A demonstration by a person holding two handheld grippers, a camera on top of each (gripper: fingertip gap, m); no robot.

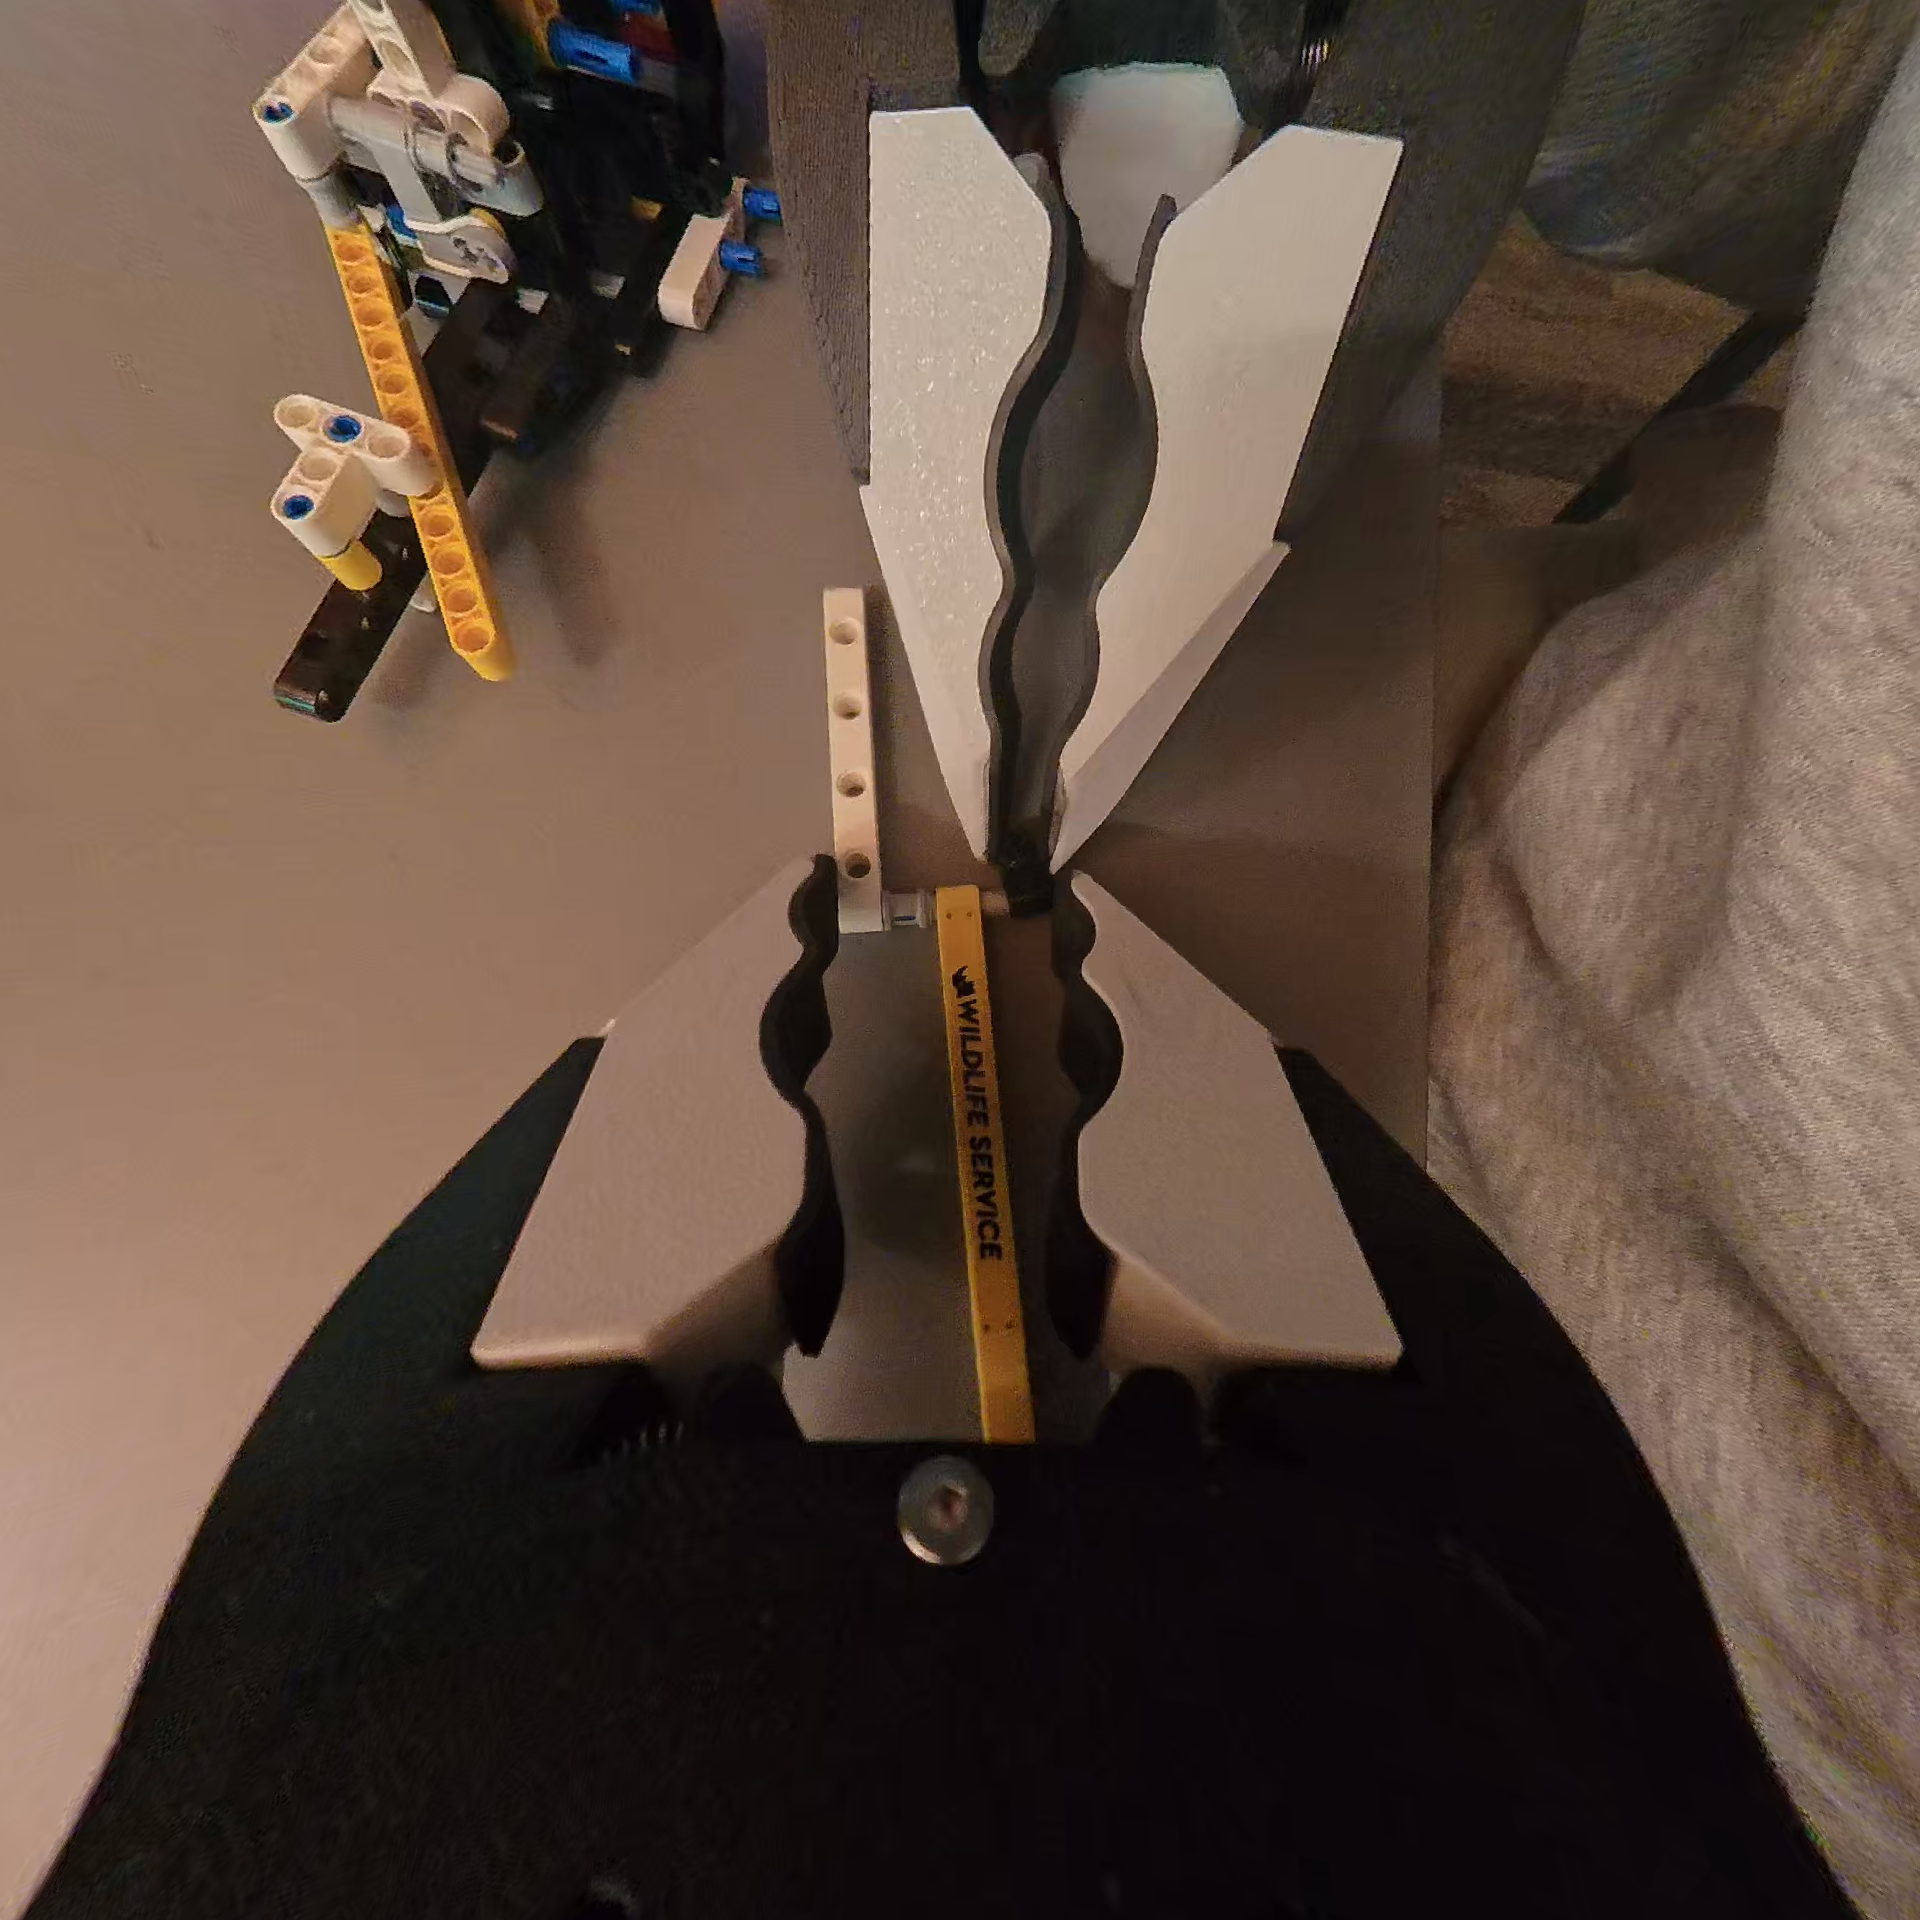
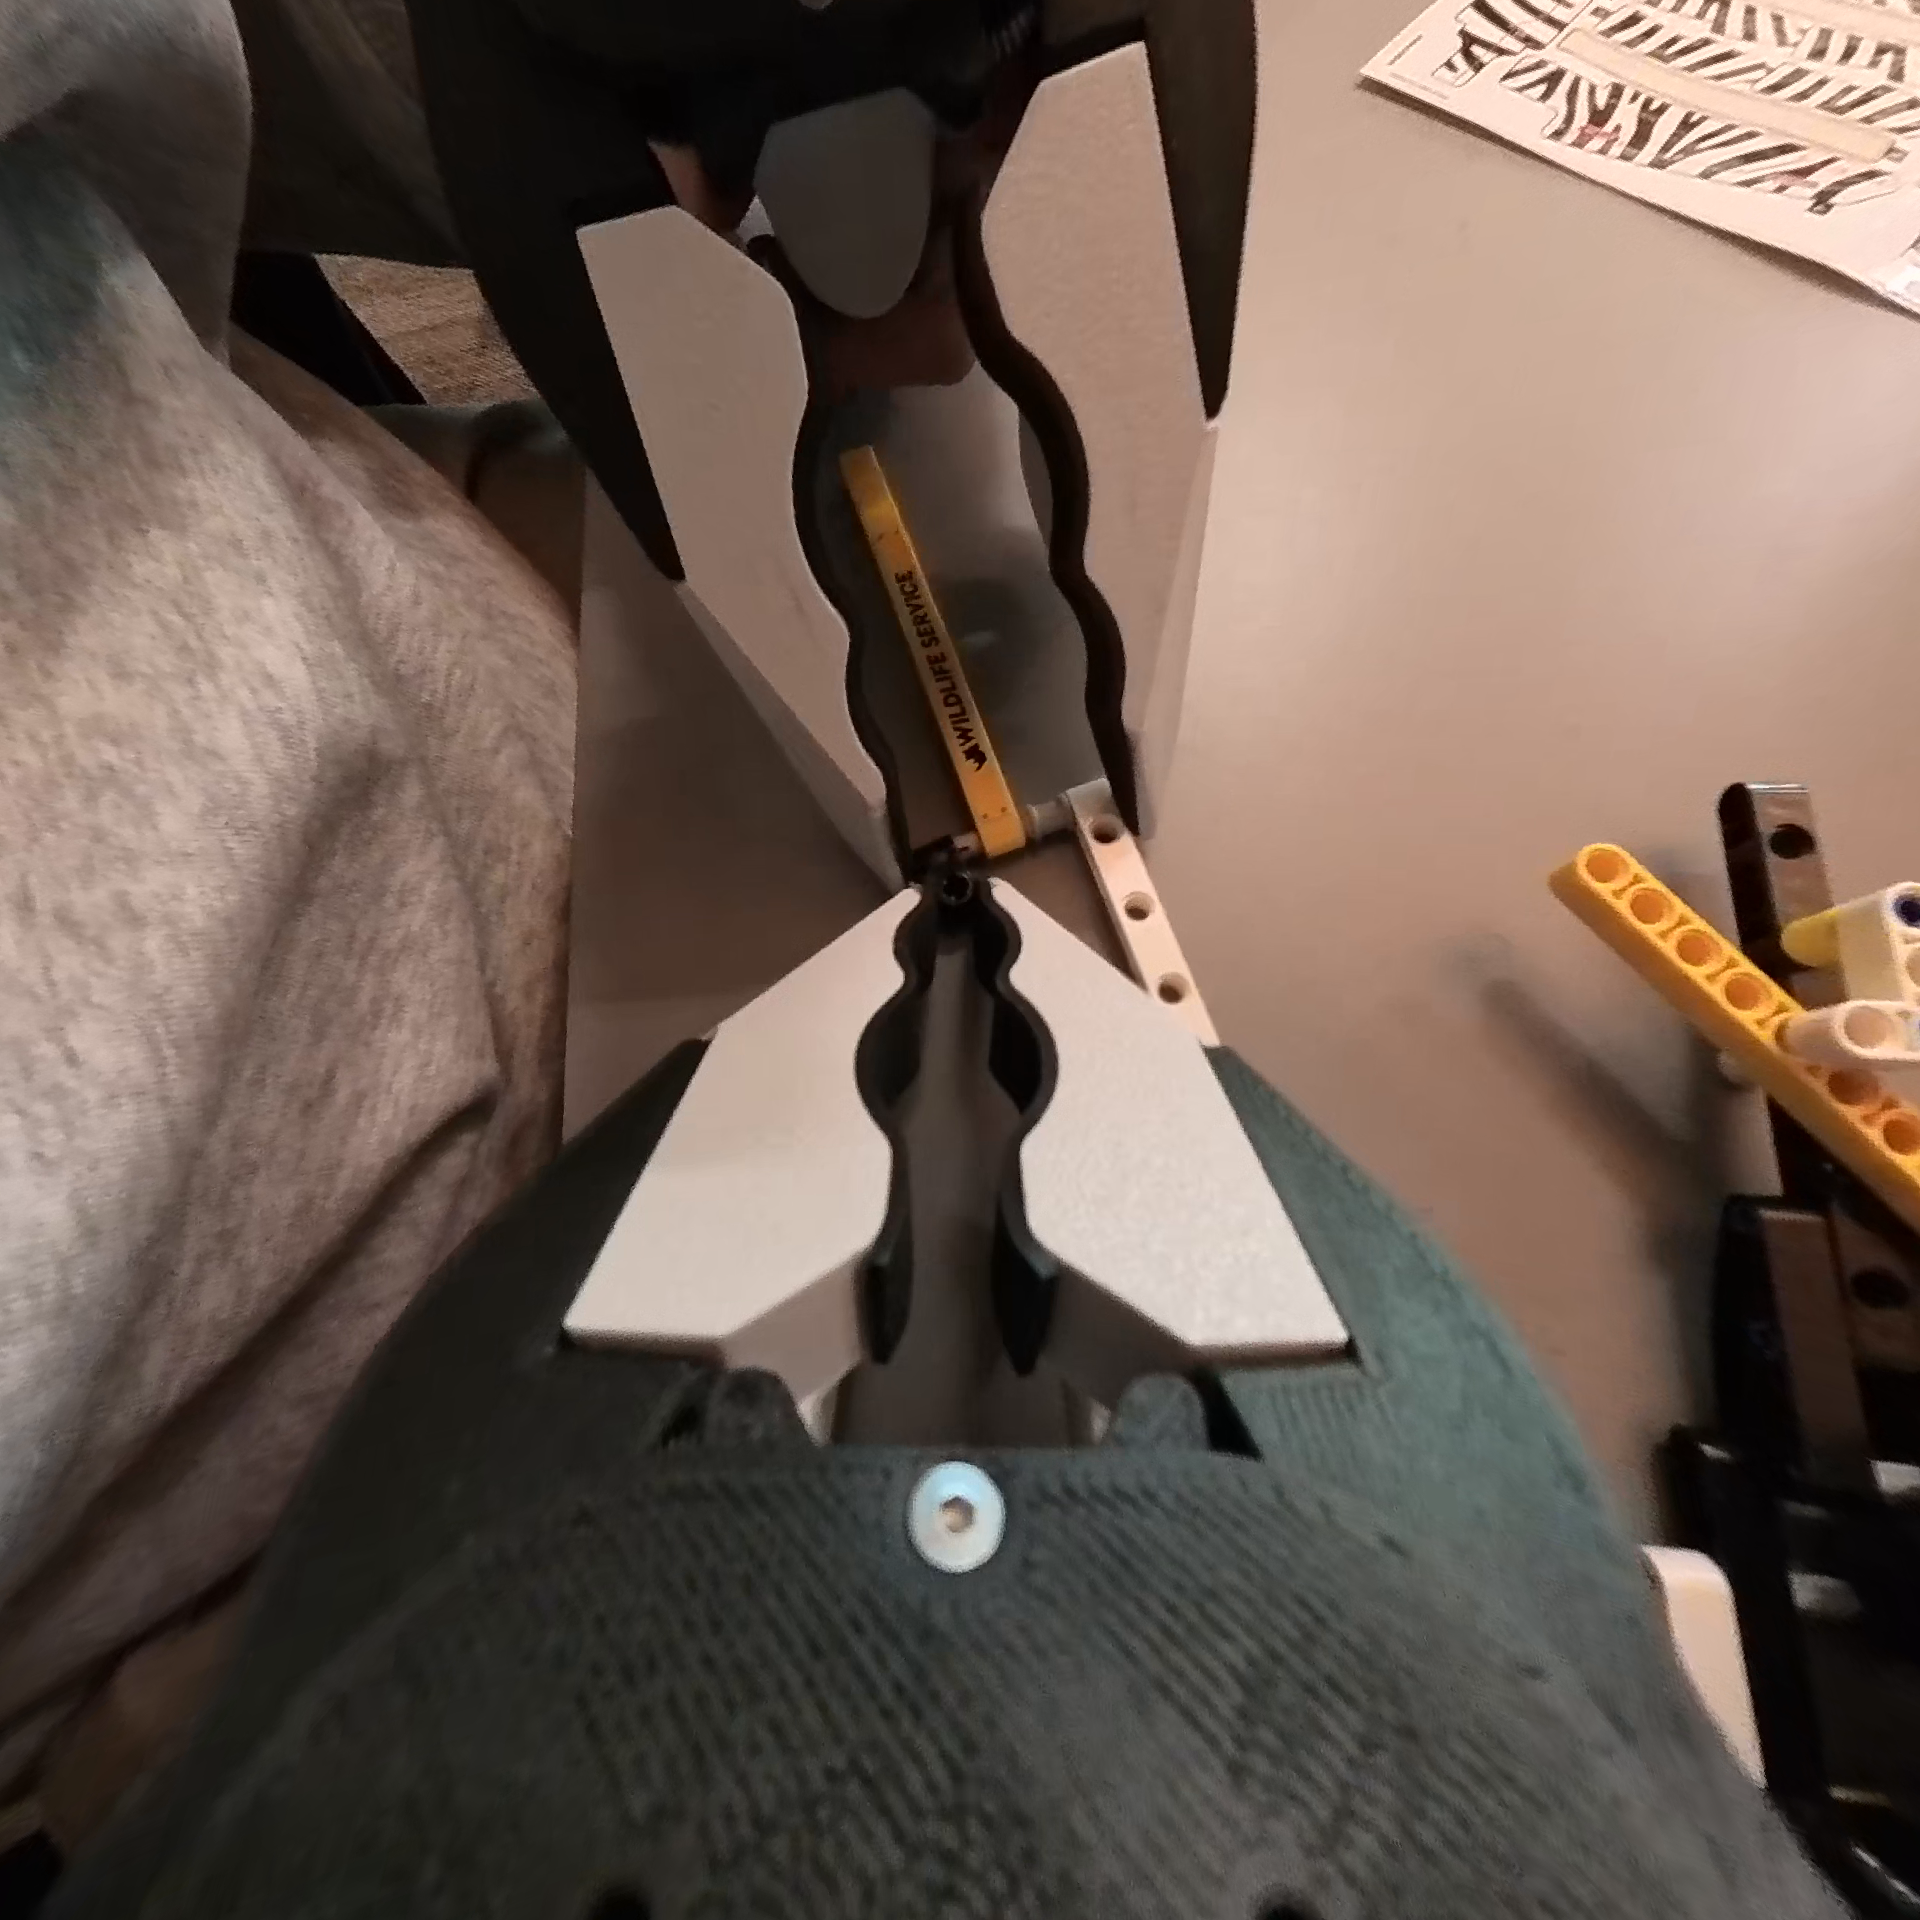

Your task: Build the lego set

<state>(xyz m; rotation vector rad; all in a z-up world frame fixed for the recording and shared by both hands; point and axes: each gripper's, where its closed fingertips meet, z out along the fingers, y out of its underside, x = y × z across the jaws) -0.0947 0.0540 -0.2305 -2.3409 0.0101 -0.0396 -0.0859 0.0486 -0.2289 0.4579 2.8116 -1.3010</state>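
My left gripper is shut across a small sub-assembly held above the table. The sub-assembly is a yellow beam with black writing lying between the jaws, joined at its far end to a white holed beam that sticks out ahead. My right gripper comes in from the opposite side. It is shut on a small black pin right at the joint end of the yellow beam. The left gripper and the white beam also show in the right wrist view.
The partly built model of black, white and blue parts, with a long yellow beam, stands on the grey table at the far left; it also shows in the right wrist view. A zebra-striped sticker sheet lies beyond. A grey fabric sleeve lies along the table edge. Left and right tips are no more than a few centimetres apart.
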